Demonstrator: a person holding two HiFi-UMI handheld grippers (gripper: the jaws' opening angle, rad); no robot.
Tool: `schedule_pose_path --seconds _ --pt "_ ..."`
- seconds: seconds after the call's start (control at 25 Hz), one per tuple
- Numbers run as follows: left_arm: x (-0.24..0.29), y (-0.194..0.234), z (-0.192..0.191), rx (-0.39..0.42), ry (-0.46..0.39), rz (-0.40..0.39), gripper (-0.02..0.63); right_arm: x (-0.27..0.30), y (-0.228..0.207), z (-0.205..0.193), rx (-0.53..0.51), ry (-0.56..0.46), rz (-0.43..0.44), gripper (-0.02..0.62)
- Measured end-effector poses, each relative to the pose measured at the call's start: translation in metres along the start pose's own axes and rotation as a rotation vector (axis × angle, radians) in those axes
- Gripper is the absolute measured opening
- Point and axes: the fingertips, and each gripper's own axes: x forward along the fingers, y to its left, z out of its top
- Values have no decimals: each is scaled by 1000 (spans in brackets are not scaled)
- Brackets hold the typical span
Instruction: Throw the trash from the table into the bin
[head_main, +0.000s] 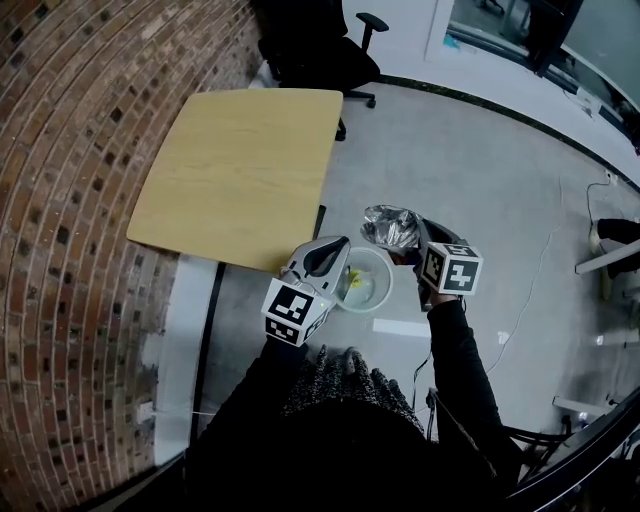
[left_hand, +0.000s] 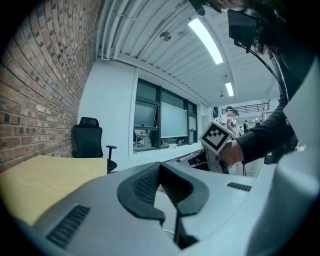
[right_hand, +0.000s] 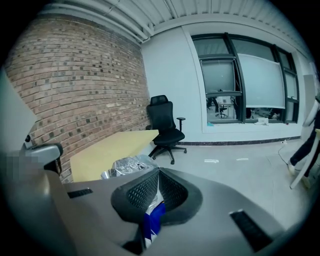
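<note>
Grips crumpled silver foil wrapper (head_main: 390, 228) in clamped right gripper (head_main: 420, 245), at 1 o'clock of round translucent white bin (head_main: 383, 296). Holds left gripper (head_main: 335, 252) clenched on nothing at bin's 9 o'clock. Shows tan wooden table (head_main: 240, 170) at 10 o'clock, black office chair (head_main: 320, 50) beyond.

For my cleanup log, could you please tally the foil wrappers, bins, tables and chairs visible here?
Foil wrapper: 1
Bin: 1
Table: 1
Office chair: 1
Total: 4
</note>
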Motion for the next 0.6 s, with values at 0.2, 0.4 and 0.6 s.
schedule_pose_path --seconds 0.2,0.4,0.6 --pt "20 -18 -23 -10 32 -16 8 8 -15 -21 9 24 6 11" --pt "38 -25 -53 -19 82 -54 8 25 -16 -49 34 48 21 11" --pt "59 -37 -80 -27 130 -123 8 47 -15 -81 20 90 43 11"
